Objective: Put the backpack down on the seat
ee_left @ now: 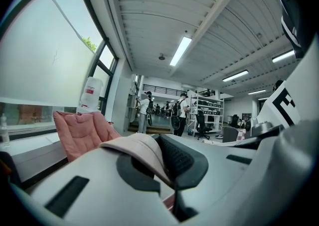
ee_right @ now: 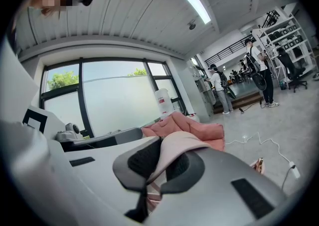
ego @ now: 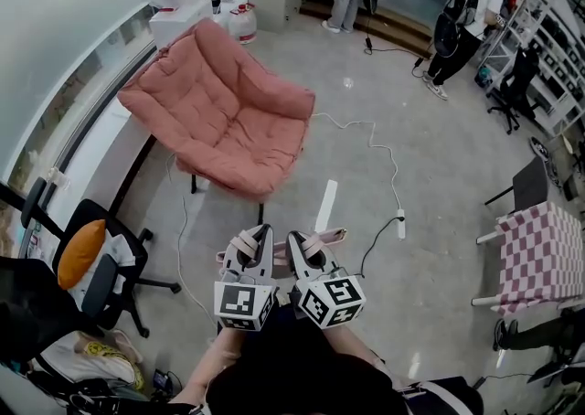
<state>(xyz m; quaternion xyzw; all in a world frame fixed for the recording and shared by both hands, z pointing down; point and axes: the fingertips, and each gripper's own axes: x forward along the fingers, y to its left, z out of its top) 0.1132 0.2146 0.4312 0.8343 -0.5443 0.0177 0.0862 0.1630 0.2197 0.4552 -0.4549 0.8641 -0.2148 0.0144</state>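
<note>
My left hand-held gripper (ego: 257,241) and right hand-held gripper (ego: 304,245) are each clenched on a pale pink strap (ee_left: 135,146) of the backpack (ego: 331,236), which hangs beneath them over the floor (ego: 411,148). I should carry it level to the pink seat (ego: 233,125) at eleven o'clock and lower it fully before releasing. The backpack looks soft, pink and mostly hidden.

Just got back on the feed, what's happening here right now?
A person is carrying a pink backpack with both grippers. The left gripper is shut on the left strap and the right gripper is shut on the right strap, side by side, with the bag hanging below them, mostly hidden. The pink chair stands ahead across a stretch of floor, so the backpack is not yet on the seat.
</note>
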